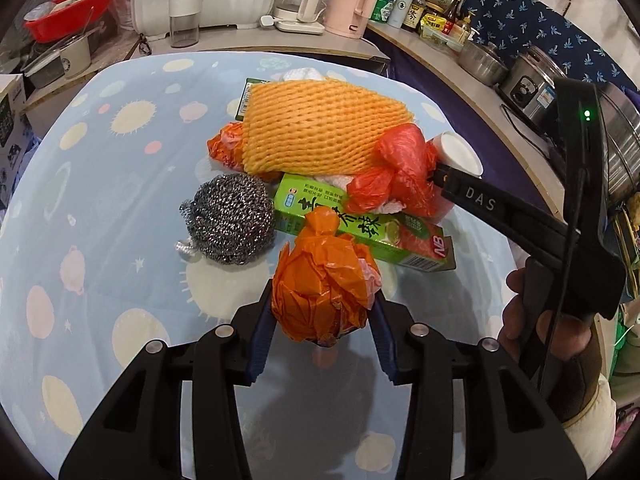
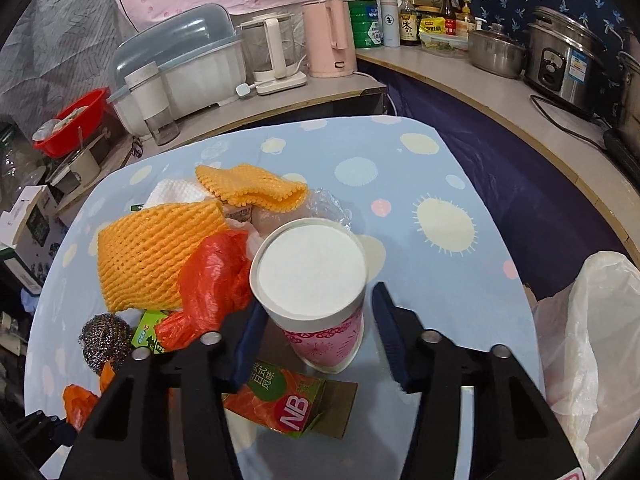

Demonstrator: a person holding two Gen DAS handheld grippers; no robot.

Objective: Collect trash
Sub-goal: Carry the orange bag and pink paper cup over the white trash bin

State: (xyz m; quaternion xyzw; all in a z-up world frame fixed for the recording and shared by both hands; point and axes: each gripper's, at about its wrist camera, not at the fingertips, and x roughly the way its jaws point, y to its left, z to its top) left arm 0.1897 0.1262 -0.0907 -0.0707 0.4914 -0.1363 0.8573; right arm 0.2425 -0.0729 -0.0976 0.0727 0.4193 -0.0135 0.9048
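Clamped between the left tool's [image 1: 322, 322] blue pads [image 1: 262, 336] was a crumpled orange bag [image 1: 324, 288], just above the counter [image 1: 100, 208]; the right tool [image 2: 318, 330] straddled an upturned paper cup [image 2: 312, 280], left pad touching, right pad apart; a green box [image 1: 360, 232] lay beside it.

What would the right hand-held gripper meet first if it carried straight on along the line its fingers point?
Most likely the paper cup: it stands between the right hand-held gripper fingers, directly ahead. Whether the pads touch it yet is unclear.
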